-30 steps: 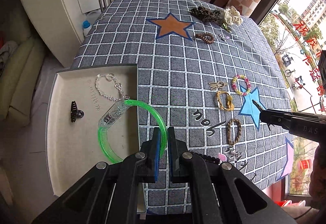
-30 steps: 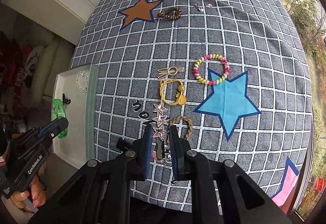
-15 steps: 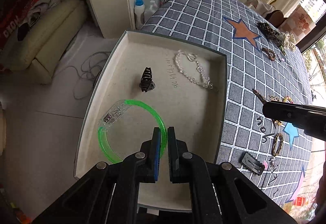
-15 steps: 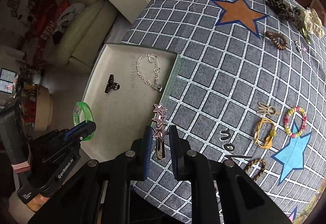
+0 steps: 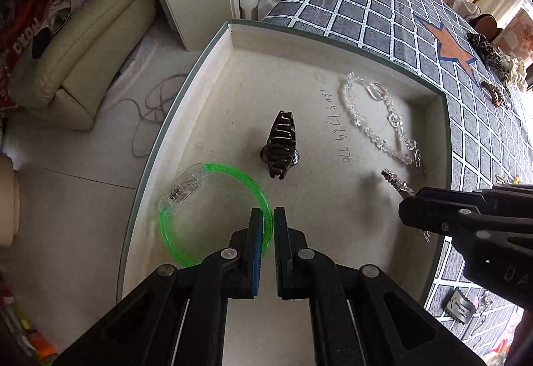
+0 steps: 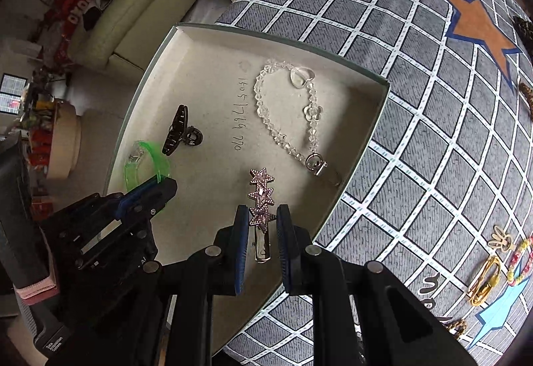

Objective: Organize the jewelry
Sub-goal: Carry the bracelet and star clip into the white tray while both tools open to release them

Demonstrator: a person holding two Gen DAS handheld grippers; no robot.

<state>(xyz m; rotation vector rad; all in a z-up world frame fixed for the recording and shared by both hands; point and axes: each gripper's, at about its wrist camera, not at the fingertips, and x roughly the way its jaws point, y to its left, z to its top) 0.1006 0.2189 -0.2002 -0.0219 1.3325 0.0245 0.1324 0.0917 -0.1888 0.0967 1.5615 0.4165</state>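
Note:
A shallow cream tray [image 5: 206,73] [image 6: 150,66] sits at the table's left edge. In it lie a clear bead bracelet [image 5: 366,119] [image 6: 286,106] and a black claw clip [image 5: 281,144] [image 6: 178,129]. My left gripper [image 5: 268,216] is shut on a green bangle [image 5: 233,171] [image 6: 146,159] and holds it low over the tray's near left part. My right gripper [image 6: 263,216] is shut on a pink star hair clip [image 6: 261,196] [image 5: 396,183] over the tray's near right part.
On the checked cloth [image 6: 433,99] to the right lie a yellow clasp [image 6: 484,279], a colourful bead bracelet [image 6: 519,259] and a small metal clip [image 5: 461,306]. More pieces [image 5: 489,49] lie at the far end. A sofa [image 5: 76,43] and floor are beyond the tray's left edge.
Both grippers have moved left and down over the tray. The green bangle and the star clip now hang closer to the tray floor.

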